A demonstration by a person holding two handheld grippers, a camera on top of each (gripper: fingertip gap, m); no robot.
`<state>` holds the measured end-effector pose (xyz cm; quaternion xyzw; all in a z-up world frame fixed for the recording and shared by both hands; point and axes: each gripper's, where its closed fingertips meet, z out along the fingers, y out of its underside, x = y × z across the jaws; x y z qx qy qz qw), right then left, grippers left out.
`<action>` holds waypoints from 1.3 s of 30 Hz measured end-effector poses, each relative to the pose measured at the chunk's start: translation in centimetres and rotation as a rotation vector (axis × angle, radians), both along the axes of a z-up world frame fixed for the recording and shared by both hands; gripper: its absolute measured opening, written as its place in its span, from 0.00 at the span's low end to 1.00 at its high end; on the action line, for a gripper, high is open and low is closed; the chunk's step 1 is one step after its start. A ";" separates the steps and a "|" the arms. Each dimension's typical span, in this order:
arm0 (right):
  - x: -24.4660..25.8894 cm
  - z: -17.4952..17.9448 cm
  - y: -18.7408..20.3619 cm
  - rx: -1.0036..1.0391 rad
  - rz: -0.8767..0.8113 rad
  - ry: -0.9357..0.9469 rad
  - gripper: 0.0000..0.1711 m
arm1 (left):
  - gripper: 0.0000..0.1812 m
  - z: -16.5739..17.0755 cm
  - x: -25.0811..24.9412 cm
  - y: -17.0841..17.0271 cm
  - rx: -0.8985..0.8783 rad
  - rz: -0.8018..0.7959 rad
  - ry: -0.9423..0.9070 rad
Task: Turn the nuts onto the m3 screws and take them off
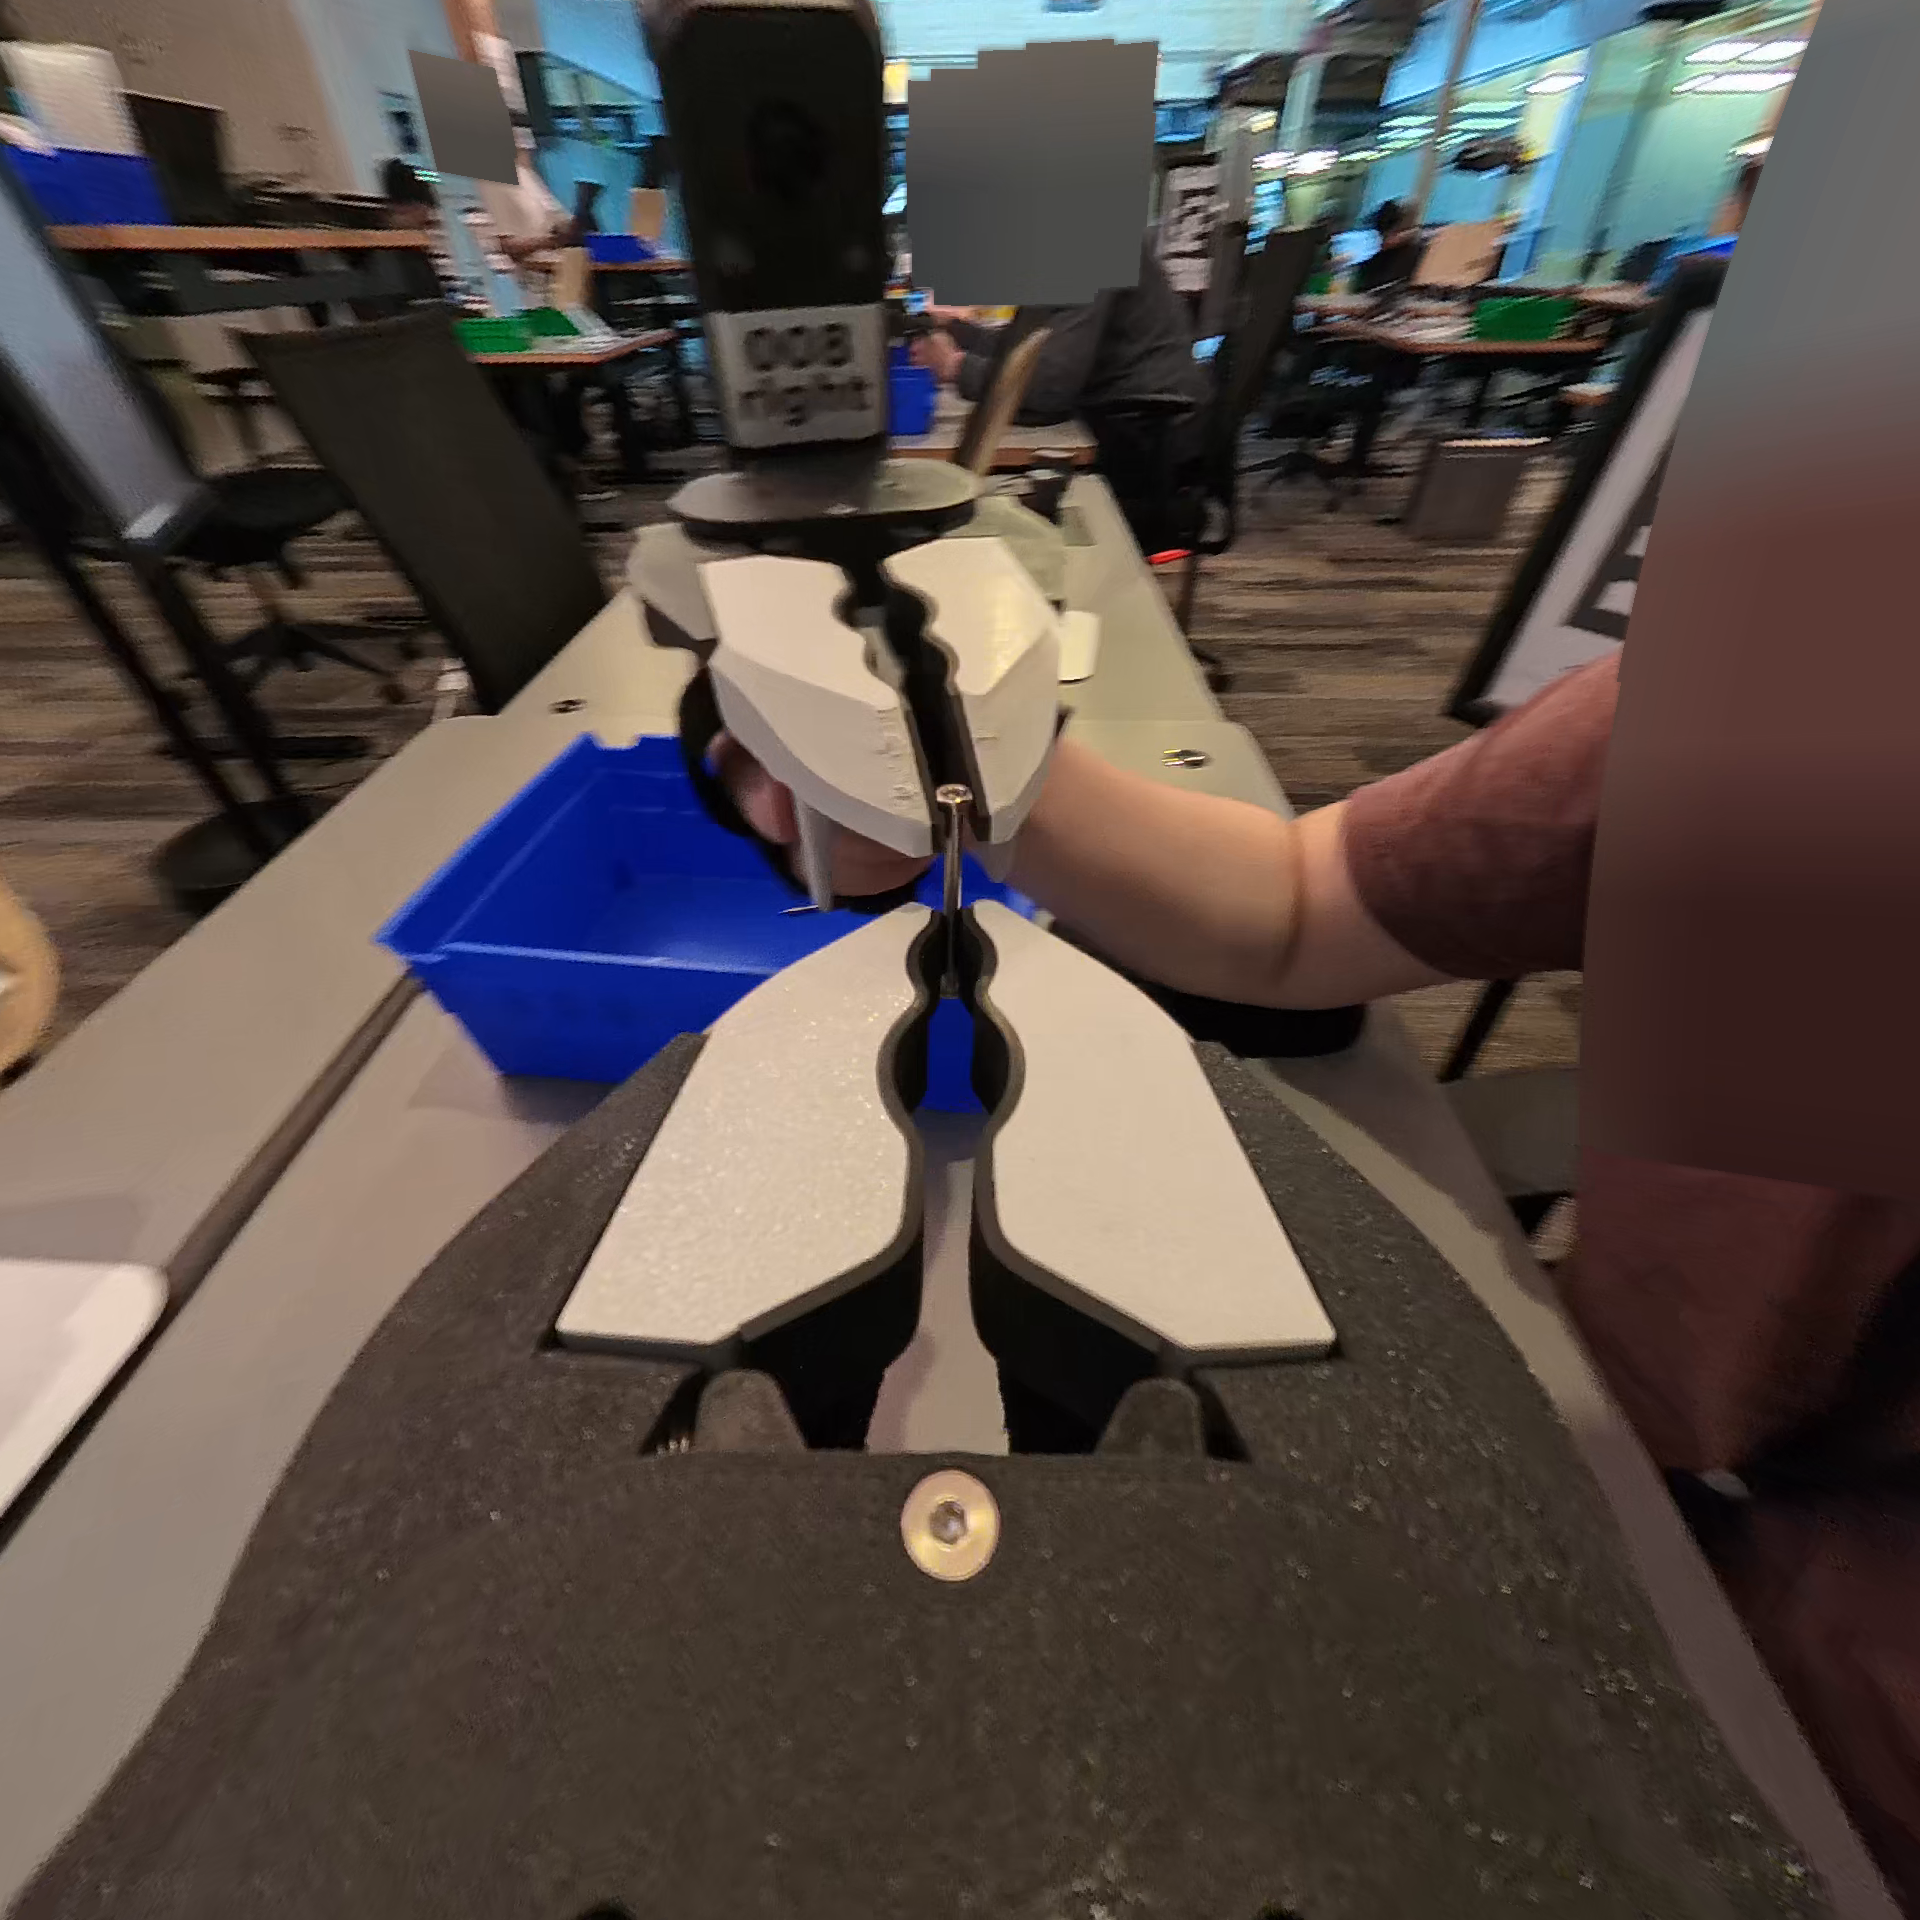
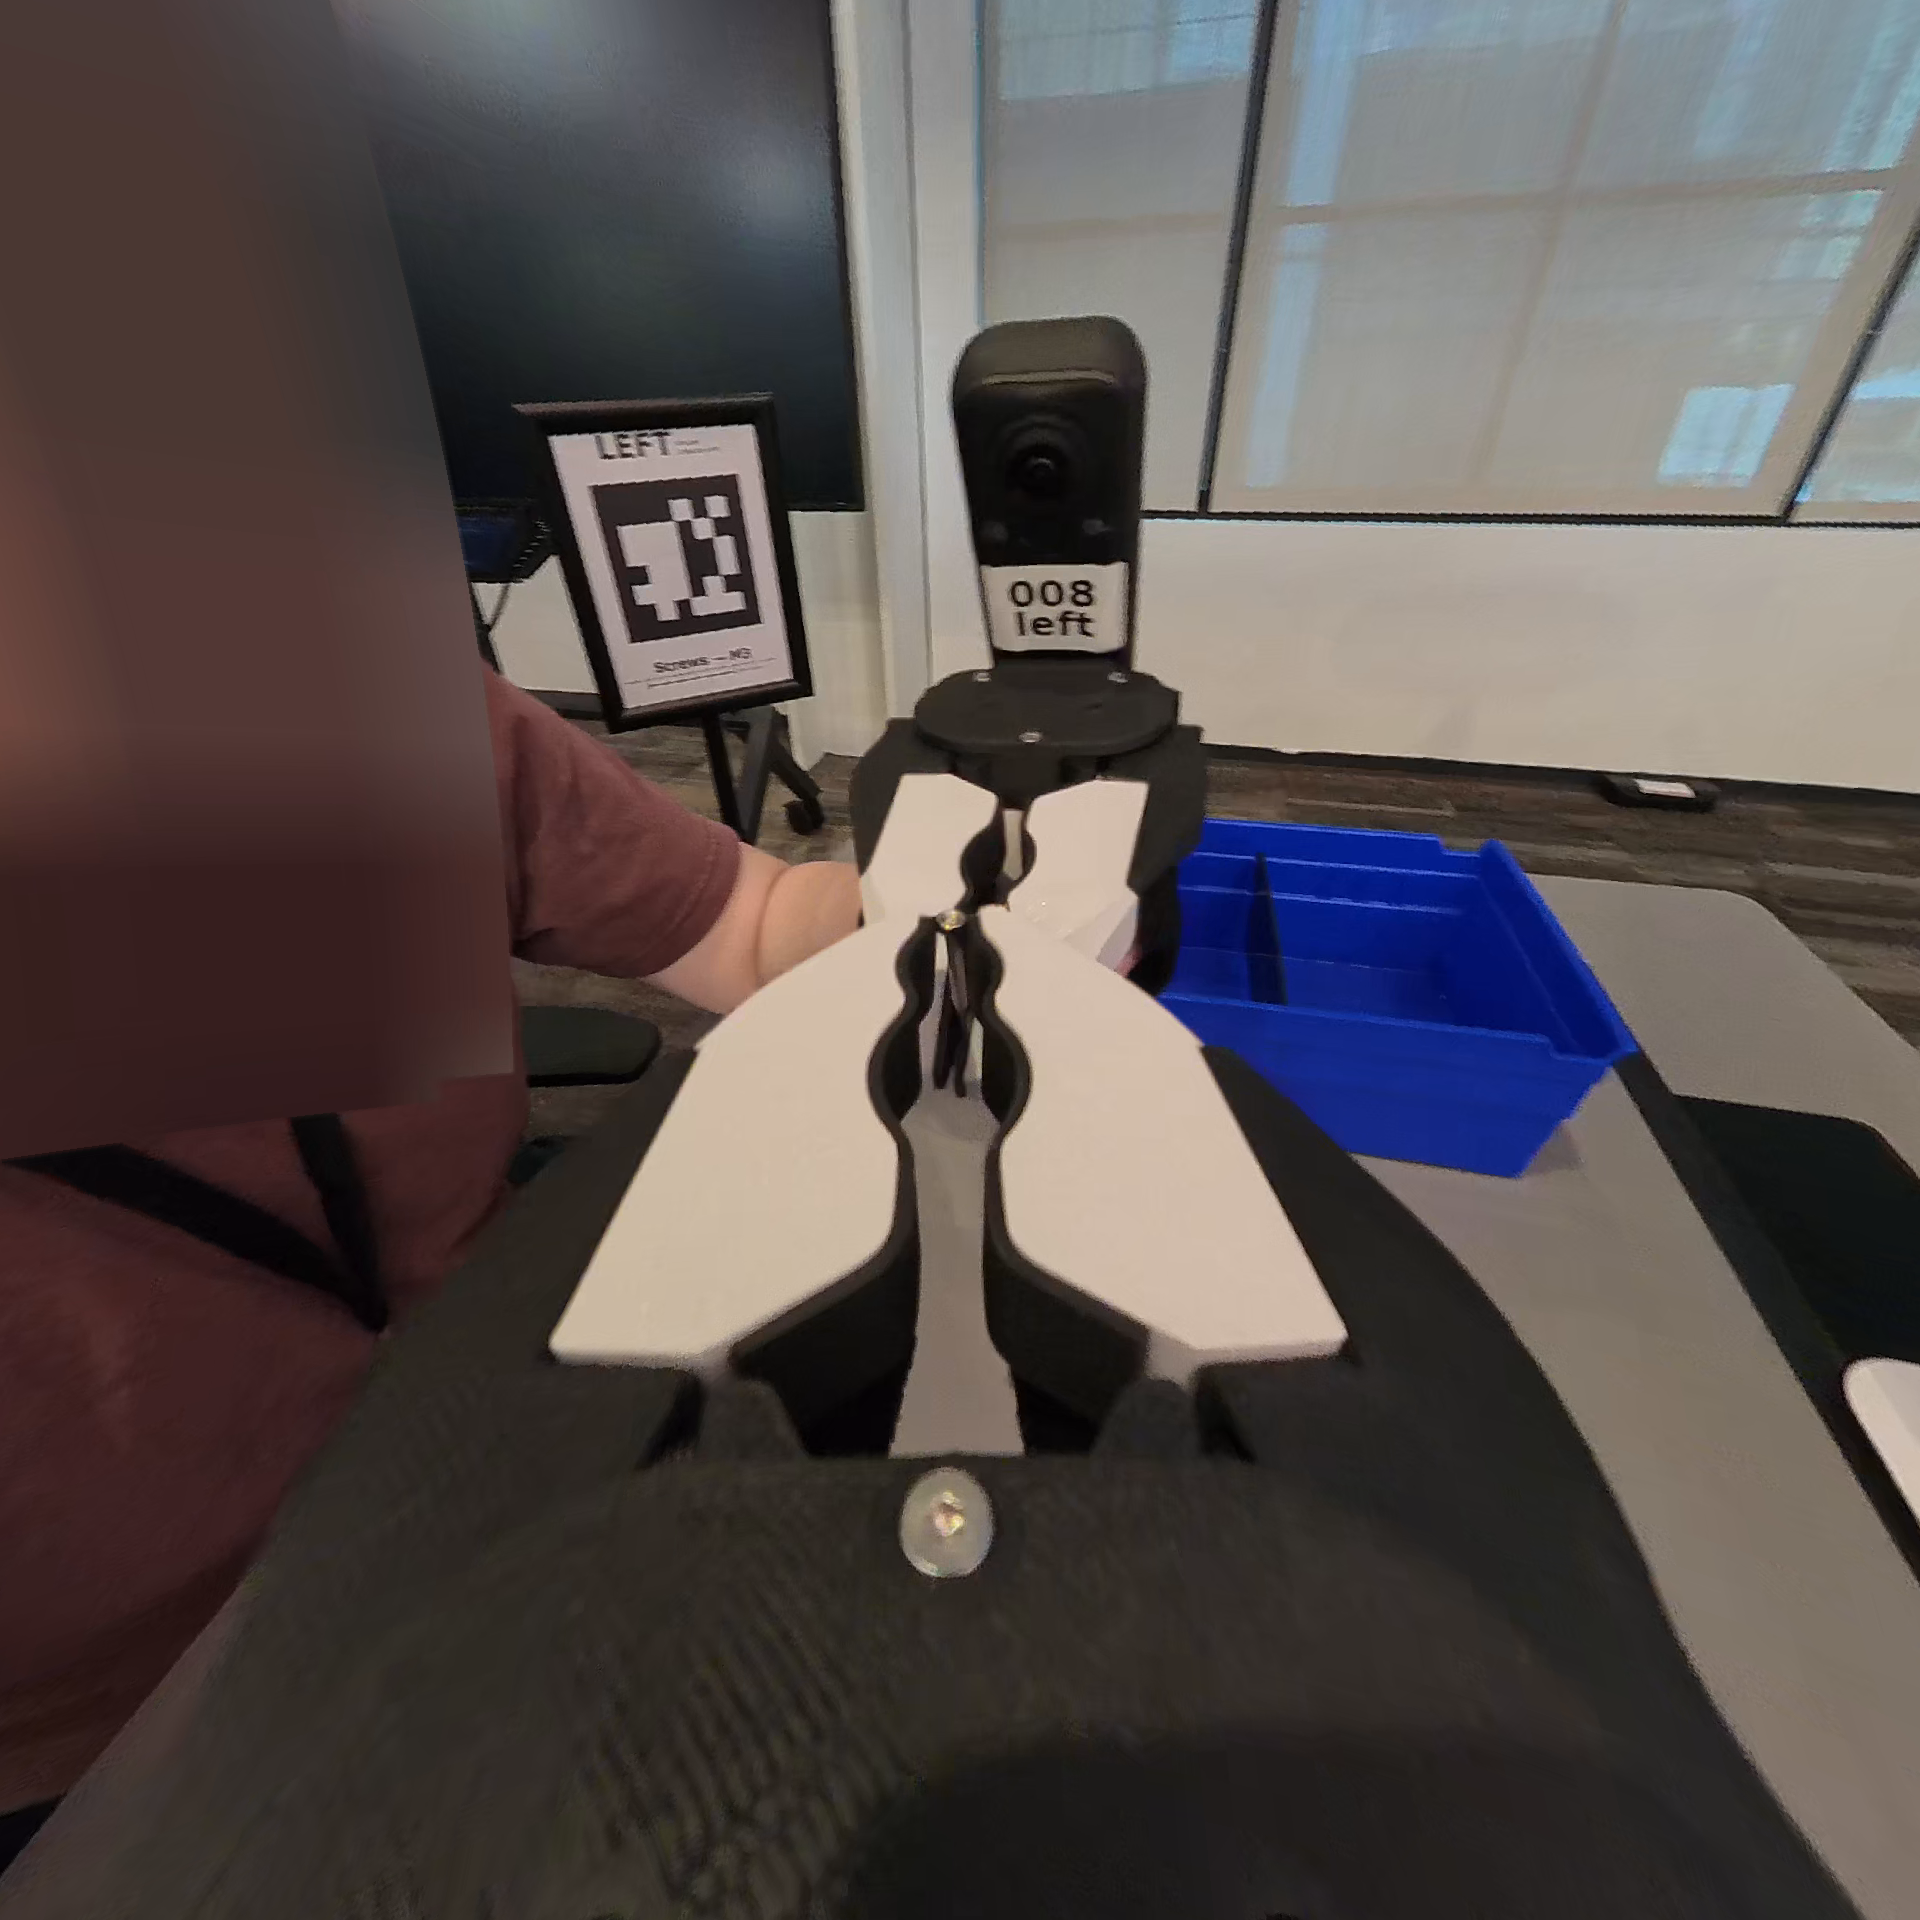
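Left wrist view puts our left gripper (image 1: 948,940) nearest, its fingers clenched on the lower end of one upright m3 screw (image 1: 951,873), held in the air above the worktop (image 1: 312,1143). Just beyond, the right gripper (image 1: 940,821) meets the screw's head, its fingers closed there; whether a nut sits between them we cannot tell, as none shows in either view. We judge the threading is either under way or about to begin, with removal left to do. Behind lies one blue bin (image 1: 582,935), where a single thin loose piece rests. Our count: two grippers, one screw, one bin.
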<state>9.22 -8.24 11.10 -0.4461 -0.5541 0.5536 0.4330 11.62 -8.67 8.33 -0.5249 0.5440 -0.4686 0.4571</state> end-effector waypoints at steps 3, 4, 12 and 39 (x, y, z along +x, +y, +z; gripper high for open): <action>0.2 0.3 -1.4 0.001 0.094 0.028 0.03 | 0.01 0.3 0.1 -1.6 -0.041 -0.103 -0.020; 0.3 0.4 -2.0 0.002 0.130 0.036 0.03 | 0.01 0.5 0.1 -2.3 -0.061 -0.147 -0.026; 0.9 0.7 -4.9 0.023 0.304 0.074 0.04 | 0.01 1.1 0.3 -5.7 -0.216 -0.393 -0.084; 0.2 0.2 -0.5 0.025 -0.011 -0.027 0.03 | 0.01 0.4 0.1 -0.9 -0.121 -0.082 -0.034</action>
